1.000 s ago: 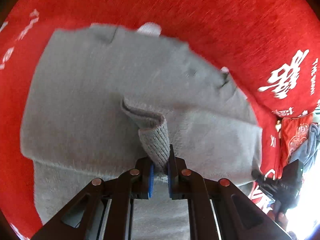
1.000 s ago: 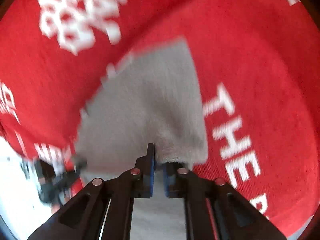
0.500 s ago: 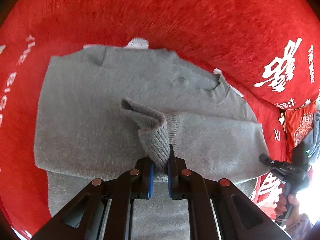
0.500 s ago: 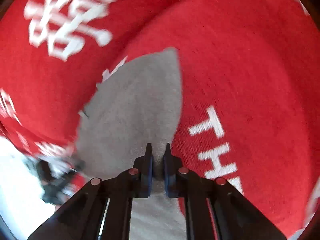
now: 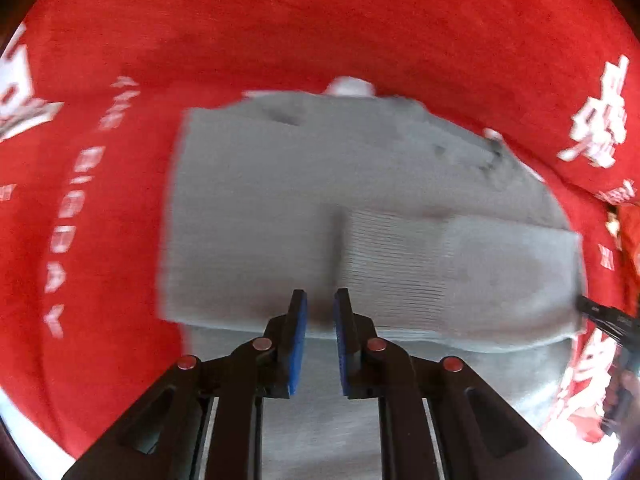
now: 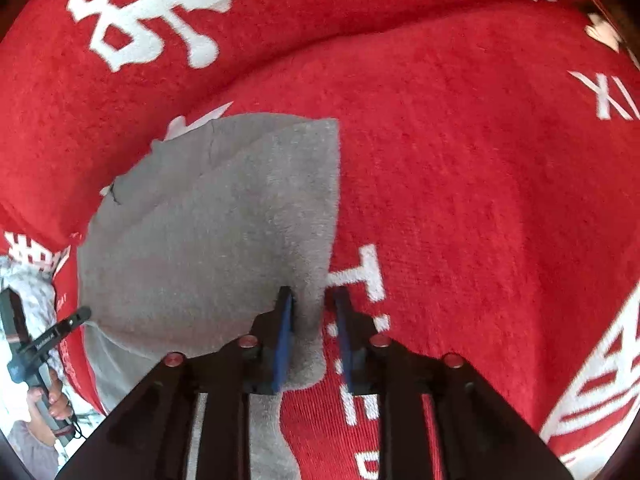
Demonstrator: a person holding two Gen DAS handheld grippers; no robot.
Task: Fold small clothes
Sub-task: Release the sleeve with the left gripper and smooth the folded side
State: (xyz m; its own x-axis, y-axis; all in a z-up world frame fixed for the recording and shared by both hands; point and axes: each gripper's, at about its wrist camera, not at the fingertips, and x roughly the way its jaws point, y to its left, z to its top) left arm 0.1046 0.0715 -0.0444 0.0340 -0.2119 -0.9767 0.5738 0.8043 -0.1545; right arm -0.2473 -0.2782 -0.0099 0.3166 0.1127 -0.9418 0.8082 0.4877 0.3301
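I am looking down at a red cloth cover (image 5: 320, 40) that is spreading across the whole surface below me and is carrying white printing. In the left wrist view, blurred white Latin capitals (image 5: 64, 216) are running down along its left edge, and a large white Chinese character (image 5: 596, 120) is showing near its right edge. In the right wrist view, another large white character (image 6: 160, 12) is sitting toward the far left corner, white capitals (image 6: 612, 96) are lying near the far right edge, and something pale and crumpled (image 6: 24, 280) is resting beyond the cover's left edge.
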